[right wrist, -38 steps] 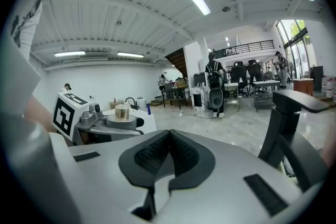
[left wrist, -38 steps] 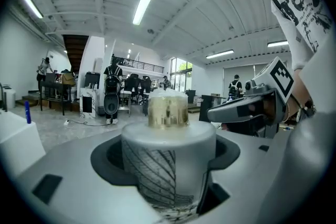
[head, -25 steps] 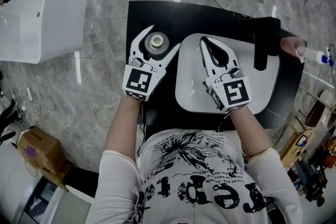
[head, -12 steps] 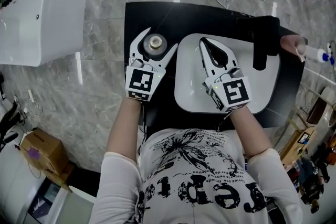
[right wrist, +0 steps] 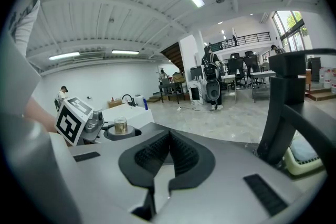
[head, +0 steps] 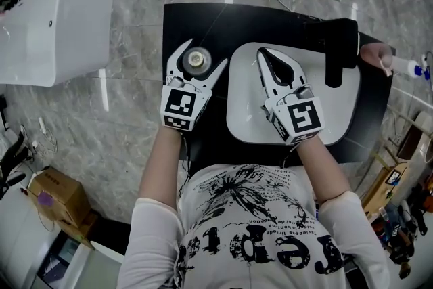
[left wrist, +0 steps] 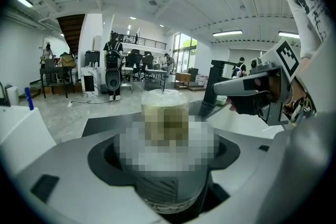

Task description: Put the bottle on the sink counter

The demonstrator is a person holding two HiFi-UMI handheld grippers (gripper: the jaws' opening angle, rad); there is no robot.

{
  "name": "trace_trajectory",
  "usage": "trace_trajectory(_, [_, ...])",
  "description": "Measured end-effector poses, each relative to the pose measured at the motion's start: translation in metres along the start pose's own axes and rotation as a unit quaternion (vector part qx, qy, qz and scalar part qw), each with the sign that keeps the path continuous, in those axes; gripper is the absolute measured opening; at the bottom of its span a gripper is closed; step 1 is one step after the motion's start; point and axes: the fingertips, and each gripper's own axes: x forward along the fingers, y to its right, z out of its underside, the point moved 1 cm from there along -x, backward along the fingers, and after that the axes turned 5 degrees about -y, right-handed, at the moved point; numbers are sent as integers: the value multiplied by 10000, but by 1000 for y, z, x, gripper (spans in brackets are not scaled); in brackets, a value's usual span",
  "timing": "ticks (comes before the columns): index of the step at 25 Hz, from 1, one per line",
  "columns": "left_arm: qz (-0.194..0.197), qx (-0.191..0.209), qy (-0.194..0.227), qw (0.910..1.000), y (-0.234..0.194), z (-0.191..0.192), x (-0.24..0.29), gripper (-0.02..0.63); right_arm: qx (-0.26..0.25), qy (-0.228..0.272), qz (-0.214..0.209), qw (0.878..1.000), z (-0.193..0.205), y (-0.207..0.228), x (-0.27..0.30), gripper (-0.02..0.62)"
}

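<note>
Little has shifted: the left gripper (head: 205, 54) stays with its fingers clamped on the bottle (head: 197, 59), apparently nearly down on the black desk (head: 203, 17) beside the sink (head: 338, 120); the right gripper (head: 264, 55) has fingers shut, empty.

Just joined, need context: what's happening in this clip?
A person works two handheld grippers. The left gripper is shut on the bottle, upright over the black counter just left of the white sink. The right gripper is shut and empty above the sink basin. Whether the bottle touches the counter can't be told.
</note>
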Motion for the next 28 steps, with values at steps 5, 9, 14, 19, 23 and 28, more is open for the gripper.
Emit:
trace_trajectory(5, [42, 96, -203, 9997, 7, 7, -12, 359, 71, -14, 133, 9999, -5, -7, -11, 15])
trace_trajectory(9, [32, 159, -51, 9999, 11, 0, -24, 367, 127, -16, 213, 9997, -4, -18, -21, 15])
trace_trajectory(14, [4, 212, 183, 9996, 15, -17, -48, 376, 22, 108, 316, 9994, -16, -39, -38, 15])
trace_trajectory(19, [73, 630, 485, 9968, 19, -51, -84, 376, -153, 281, 492, 9983, -38, -61, -62, 15])
trace_trajectory(23, [226, 795, 941, 9921, 32, -82, -131, 328, -209, 429, 644, 9968, -53, -79, -88, 15])
trace_trajectory(28, [586, 771, 1300, 9868, 50, -104, -190, 177, -236, 617, 647, 9957, -68, -110, -116, 15])
